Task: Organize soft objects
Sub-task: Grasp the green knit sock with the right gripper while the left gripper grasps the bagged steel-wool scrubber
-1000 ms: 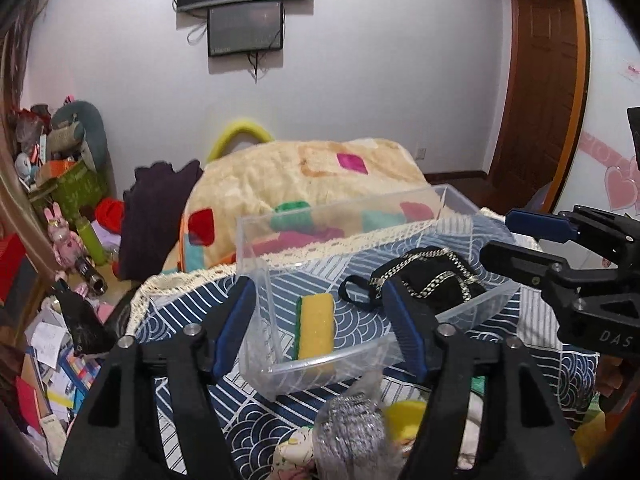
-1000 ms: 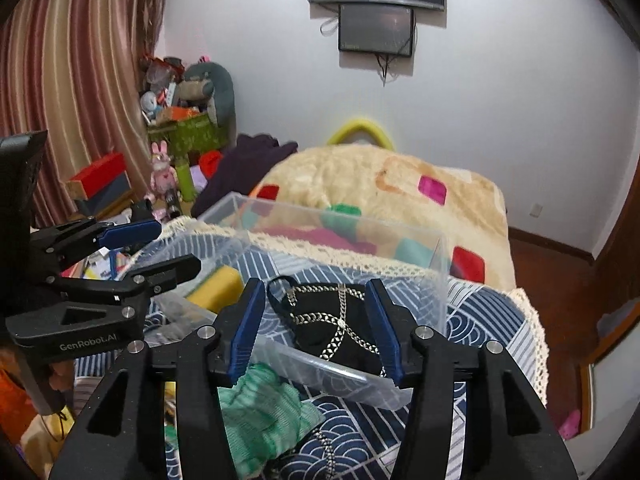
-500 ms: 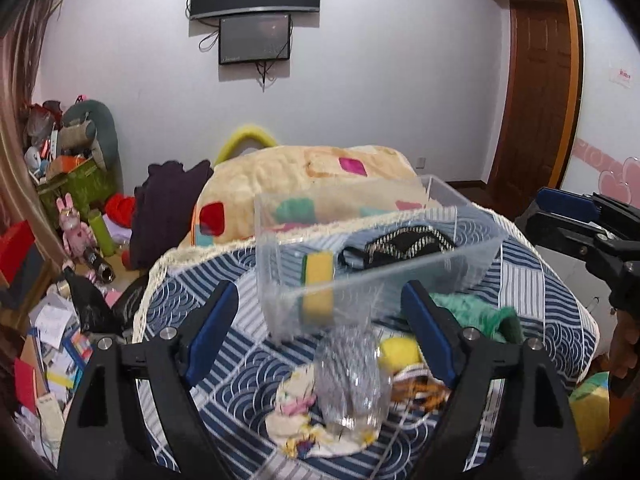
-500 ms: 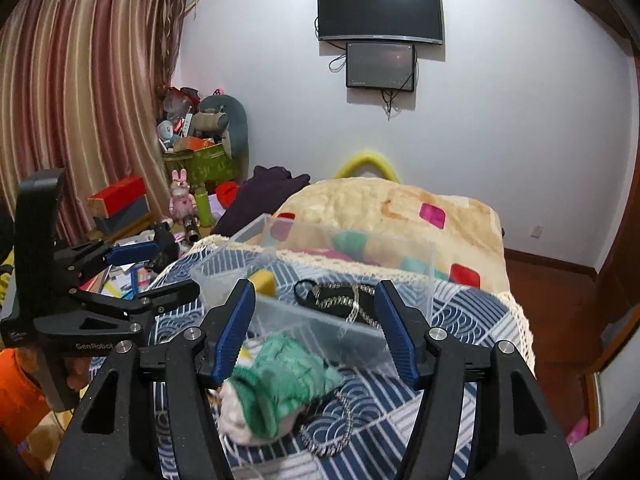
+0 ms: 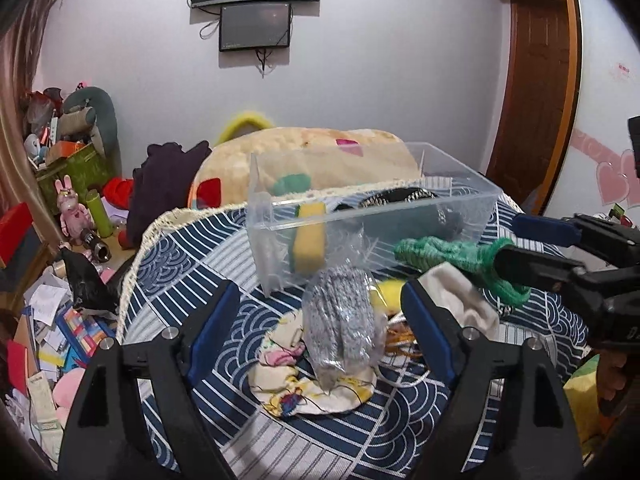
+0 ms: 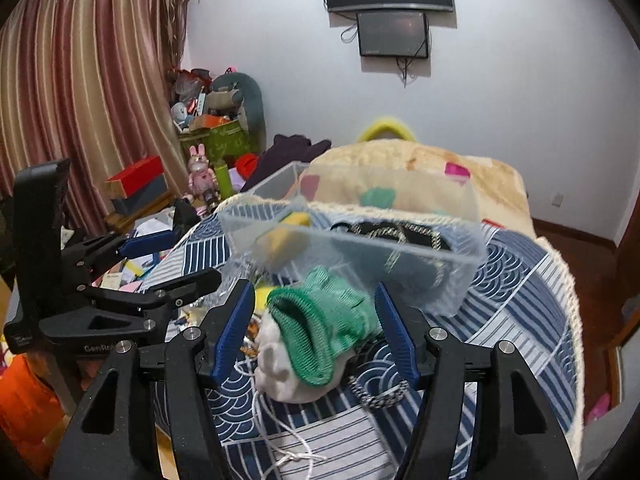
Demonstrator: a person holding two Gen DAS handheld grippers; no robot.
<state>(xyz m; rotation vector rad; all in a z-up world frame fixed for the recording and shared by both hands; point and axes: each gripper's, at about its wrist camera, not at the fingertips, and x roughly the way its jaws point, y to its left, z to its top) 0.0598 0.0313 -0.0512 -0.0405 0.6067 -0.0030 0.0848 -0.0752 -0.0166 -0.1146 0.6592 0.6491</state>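
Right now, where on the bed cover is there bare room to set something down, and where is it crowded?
Bare cover lies right of the clear bin, out to the lace edge, and left of the wrapped steel scourer toward the bed's left edge. It is crowded in front of the bin: scourer, patterned cloth, green glove on a white one, cords.

A tabletop (image 5: 192, 280) is covered by a blue wave-patterned cloth; on it are set a clear plastic bin (image 5: 368, 216), a bagged steel scourer (image 5: 340, 320) and a green glove (image 6: 324, 320).

Both tongs, left (image 5: 320, 316) and right (image 6: 314, 320), gape, angled downward, jaws just widened.
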